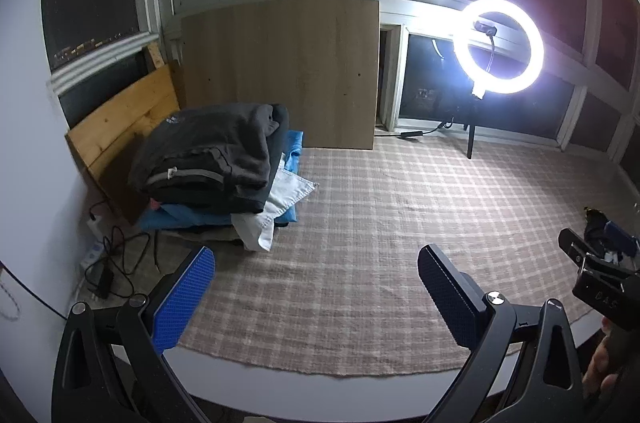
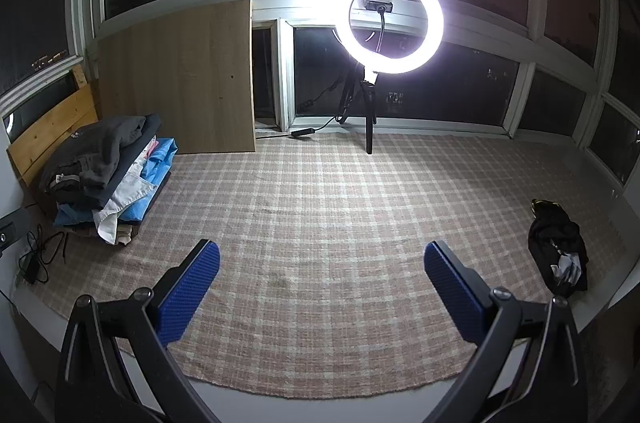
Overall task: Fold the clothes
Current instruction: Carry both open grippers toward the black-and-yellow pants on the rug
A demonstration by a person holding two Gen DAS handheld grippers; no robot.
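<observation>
No basket or bin shows; the clothes lie straight on the plaid cloth (image 2: 320, 207) that covers the work surface. At the far left a stack of folded clothes (image 1: 216, 175) sits on it, a dark sweater (image 1: 208, 147) on top, blue and white pieces beneath, against a wooden board (image 1: 120, 127). Well apart, at the right edge, lies a crumpled dark garment (image 2: 558, 247), possibly with a white piece tucked in it; the view is too dim to be sure. Both the left gripper (image 1: 316, 287) and the right gripper (image 2: 322, 283) hover above bare cloth, jaws spread wide, grasping nothing. A lit ring light (image 2: 390, 19) on a tripod stands at the far edge before the windows, beside a leaning panel (image 2: 180, 79).
</observation>
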